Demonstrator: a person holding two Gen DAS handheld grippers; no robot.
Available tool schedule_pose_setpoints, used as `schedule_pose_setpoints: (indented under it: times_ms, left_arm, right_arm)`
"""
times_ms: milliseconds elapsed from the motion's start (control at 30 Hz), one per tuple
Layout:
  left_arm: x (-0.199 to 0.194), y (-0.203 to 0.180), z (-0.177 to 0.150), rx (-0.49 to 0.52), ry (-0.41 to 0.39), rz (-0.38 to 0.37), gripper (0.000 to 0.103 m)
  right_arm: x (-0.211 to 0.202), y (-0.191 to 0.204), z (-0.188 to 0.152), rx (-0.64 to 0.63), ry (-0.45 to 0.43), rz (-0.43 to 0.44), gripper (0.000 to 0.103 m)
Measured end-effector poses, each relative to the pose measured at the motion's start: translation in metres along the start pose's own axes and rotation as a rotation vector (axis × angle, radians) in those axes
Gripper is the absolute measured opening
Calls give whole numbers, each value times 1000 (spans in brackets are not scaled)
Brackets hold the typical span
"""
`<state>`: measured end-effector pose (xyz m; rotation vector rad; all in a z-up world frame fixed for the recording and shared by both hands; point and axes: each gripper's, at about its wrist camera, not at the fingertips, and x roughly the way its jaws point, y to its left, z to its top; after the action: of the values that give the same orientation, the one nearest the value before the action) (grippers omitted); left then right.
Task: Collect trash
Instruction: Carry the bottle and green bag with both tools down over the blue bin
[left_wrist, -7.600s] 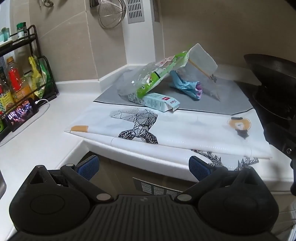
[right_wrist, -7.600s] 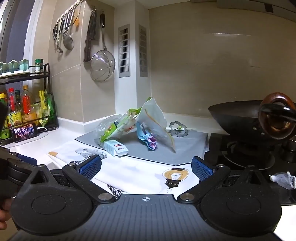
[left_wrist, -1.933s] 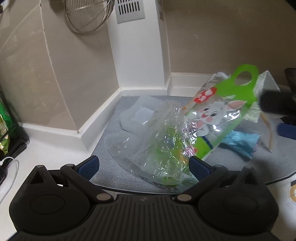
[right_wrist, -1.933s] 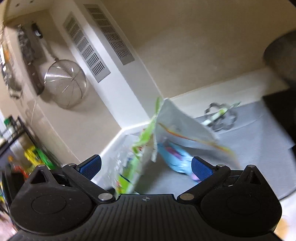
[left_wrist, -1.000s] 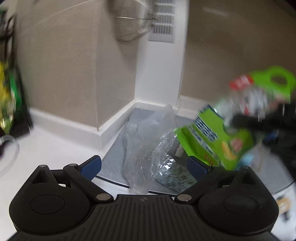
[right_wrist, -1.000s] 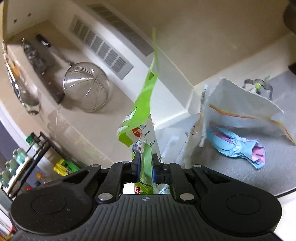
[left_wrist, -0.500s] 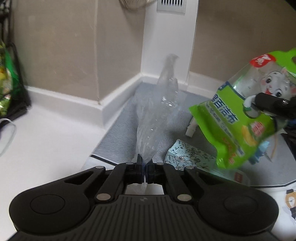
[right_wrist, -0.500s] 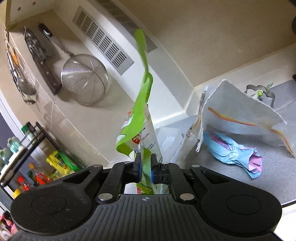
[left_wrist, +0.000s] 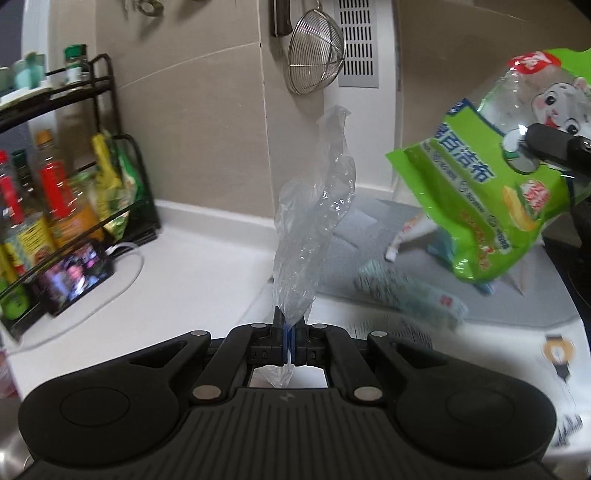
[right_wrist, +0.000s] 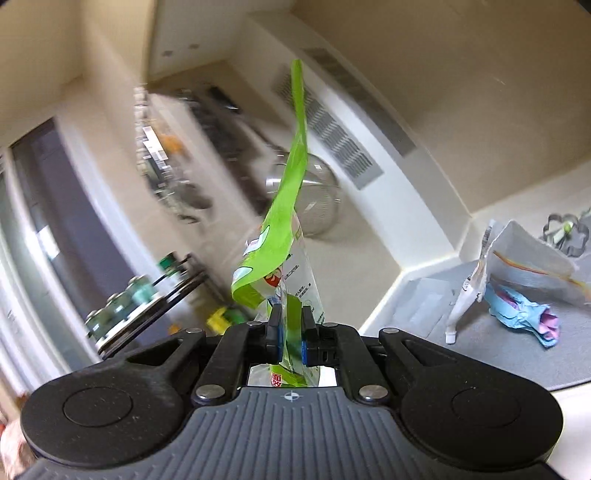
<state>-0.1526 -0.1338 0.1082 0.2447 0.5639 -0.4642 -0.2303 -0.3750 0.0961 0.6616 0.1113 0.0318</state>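
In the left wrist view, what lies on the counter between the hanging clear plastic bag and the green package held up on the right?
In the left wrist view, between the clear plastic bag and the green package, the grey mat carries a blurred small patterned box and a white tube.

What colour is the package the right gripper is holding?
Bright green, with a clear window and a cartoon animal, on the package; best seen in the left wrist view.

Chinese characters "百洁布" in blue on the green packet (left_wrist: 491, 206); other print illegible.
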Motion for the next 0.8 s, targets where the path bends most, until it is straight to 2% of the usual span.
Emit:
schedule_pose_setpoints:
  times_ms: [200, 367, 500, 600, 667, 800]
  left_arm:
    - [-46, -16, -49, 15, 47, -23, 1]
    - [-71, -34, -96, 30, 100, -53, 1]
    - [-71, -44, -131, 67, 159, -53, 1]
    - [-65, -48, -153, 92, 198, -48, 1]
    - [-61, -47, -166, 98, 223, -53, 1]
    - [-47, -46, -193, 109, 286, -57, 1]
  right_arm:
    - [-77, 5, -27, -114, 34, 11, 10]
    - [-134, 10, -51, -140, 98, 13, 10]
    - [-172, 9, -74, -146, 158, -20, 10]
    - [-187, 4, -96, -221, 201, -72, 10]
    - [-191, -3, -108, -243, 259, -88, 10]
    - [-194, -21, -136, -203, 383, -136, 10]
